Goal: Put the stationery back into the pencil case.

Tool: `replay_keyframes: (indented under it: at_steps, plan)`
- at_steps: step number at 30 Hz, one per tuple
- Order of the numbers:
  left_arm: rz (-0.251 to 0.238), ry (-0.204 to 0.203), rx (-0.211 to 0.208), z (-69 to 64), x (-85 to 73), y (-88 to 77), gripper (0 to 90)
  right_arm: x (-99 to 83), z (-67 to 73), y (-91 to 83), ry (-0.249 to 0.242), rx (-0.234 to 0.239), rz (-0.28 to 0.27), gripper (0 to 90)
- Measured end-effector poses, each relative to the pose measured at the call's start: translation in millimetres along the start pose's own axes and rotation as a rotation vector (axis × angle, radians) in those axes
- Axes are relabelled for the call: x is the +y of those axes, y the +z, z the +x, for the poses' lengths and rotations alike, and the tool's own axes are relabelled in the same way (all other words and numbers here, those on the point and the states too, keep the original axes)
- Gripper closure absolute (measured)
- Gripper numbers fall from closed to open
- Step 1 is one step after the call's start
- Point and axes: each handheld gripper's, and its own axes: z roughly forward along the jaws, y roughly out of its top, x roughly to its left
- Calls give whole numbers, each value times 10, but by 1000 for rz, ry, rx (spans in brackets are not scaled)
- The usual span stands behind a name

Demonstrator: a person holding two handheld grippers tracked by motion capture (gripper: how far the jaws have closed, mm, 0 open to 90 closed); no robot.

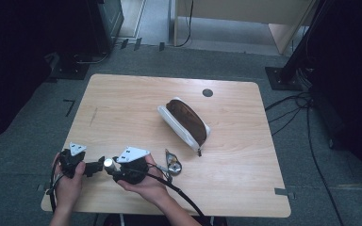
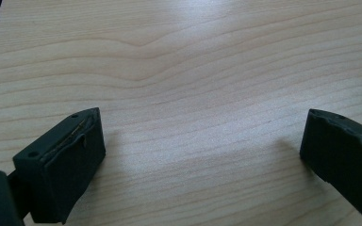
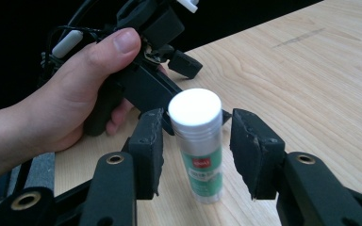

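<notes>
Both grippers gape: right gripper (image 3: 195, 150) straddles an upright glue stick (image 3: 197, 141) without touching, left gripper (image 2: 202, 155) over bare table (image 2: 193, 70).

You see the wooden table (image 1: 122, 103) from above; your gripper views sit close over it, the right one facing your left hand (image 3: 75, 89).

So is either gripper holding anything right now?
No. The glue stick stands between the right gripper's open jaws, untouched; the left gripper is open.
</notes>
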Motion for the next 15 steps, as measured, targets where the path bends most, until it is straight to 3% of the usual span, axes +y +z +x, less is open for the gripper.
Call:
replay_keyframes:
  at_steps: [7,15]
  plan:
    - [0,1,0,-1,0,0,5,-15,31,103,-21,-10,13,566]
    - [-1,1,0,-1,0,0,5,-19,46,110,-58,-75,0,654]
